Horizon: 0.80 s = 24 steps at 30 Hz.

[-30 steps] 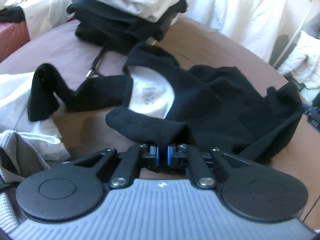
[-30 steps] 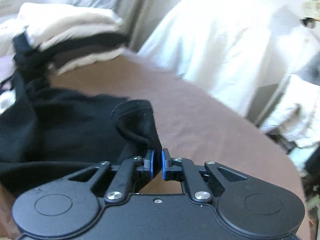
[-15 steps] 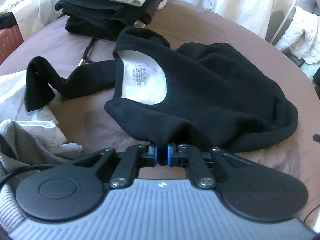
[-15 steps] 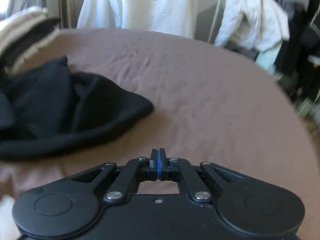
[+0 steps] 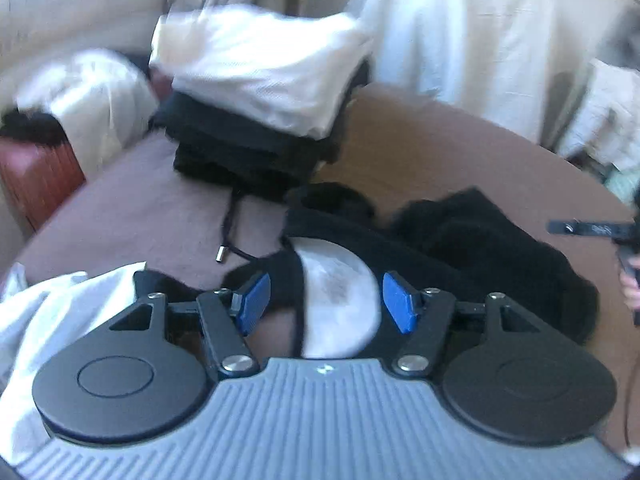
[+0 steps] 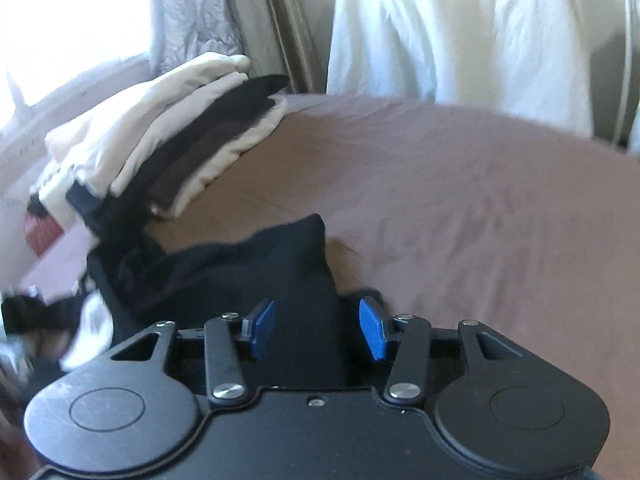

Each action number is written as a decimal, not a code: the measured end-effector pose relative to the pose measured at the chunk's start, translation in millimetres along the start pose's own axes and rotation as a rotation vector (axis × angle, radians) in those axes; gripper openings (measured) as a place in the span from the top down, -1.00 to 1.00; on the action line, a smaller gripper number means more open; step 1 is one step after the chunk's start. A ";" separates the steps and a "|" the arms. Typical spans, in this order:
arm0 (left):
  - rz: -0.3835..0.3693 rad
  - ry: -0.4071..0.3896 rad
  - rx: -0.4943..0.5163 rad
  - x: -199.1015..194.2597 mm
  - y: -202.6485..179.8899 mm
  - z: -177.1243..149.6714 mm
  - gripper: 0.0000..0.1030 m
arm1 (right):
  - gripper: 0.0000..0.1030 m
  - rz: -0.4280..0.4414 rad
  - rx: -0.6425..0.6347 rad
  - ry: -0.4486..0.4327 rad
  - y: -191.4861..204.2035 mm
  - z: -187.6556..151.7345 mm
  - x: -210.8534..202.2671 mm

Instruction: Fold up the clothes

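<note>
Right now my left gripper point(image 5: 324, 304) has its blue pads point(image 5: 253, 300) spread wide, gripping nothing; between them I see the white neck lining point(image 5: 340, 300) of the black sweatshirt point(image 5: 480, 248), which lies crumpled on the brown bed sheet point(image 5: 420, 148). My right gripper point(image 6: 316, 328) is spread wide too, with a black fold of the same sweatshirt point(image 6: 280, 264) rising between its pads, though I cannot tell whether either pad touches the cloth. At the right edge of the left wrist view part of the right gripper point(image 5: 600, 229) shows just beyond the sweatshirt's far side

Behind the sweatshirt sits a stack of folded clothes point(image 5: 256, 120), black pieces below and white ones on top; the right wrist view shows the same stack point(image 6: 160, 136) to the left, near a bright window. A dark drawstring with a metal tip point(image 5: 221, 255) trails from the stack onto the sheet. A loose white garment point(image 5: 48, 320) lies at my left gripper's near left side. White cloth point(image 6: 460, 28) hangs past the bed's far edge. Both views are somewhat blurred
</note>
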<state>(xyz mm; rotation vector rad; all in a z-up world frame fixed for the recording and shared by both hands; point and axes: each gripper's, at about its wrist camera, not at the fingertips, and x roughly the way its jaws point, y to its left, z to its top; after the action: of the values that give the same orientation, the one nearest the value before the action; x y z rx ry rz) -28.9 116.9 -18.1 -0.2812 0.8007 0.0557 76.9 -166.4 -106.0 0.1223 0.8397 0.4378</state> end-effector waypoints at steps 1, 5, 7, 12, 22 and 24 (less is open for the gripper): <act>-0.003 0.022 -0.043 17.9 9.8 11.3 -0.20 | -0.02 0.023 0.040 0.017 -5.2 8.2 10.8; -0.020 0.023 -0.113 73.5 21.2 35.9 -0.20 | -0.03 0.183 0.222 0.080 -24.1 23.6 51.4; -0.012 0.006 -0.078 96.7 14.6 38.4 -0.20 | -0.03 0.196 0.250 0.122 -25.0 29.6 70.4; 0.001 0.047 -0.049 151.7 2.7 41.6 -0.27 | -0.09 0.104 0.056 0.169 9.8 32.7 95.2; -0.187 0.058 -0.292 183.5 23.8 15.9 0.79 | 0.16 0.125 0.070 0.135 14.2 31.9 138.6; -0.175 0.019 -0.244 163.6 17.5 11.9 0.79 | 0.75 0.091 -0.034 0.106 35.3 21.6 128.6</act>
<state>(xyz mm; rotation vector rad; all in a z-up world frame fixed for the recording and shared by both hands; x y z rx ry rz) 90.8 127.7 -131.2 -0.5828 0.7857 -0.0142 156.6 -78.8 -171.1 0.1068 0.9329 0.5481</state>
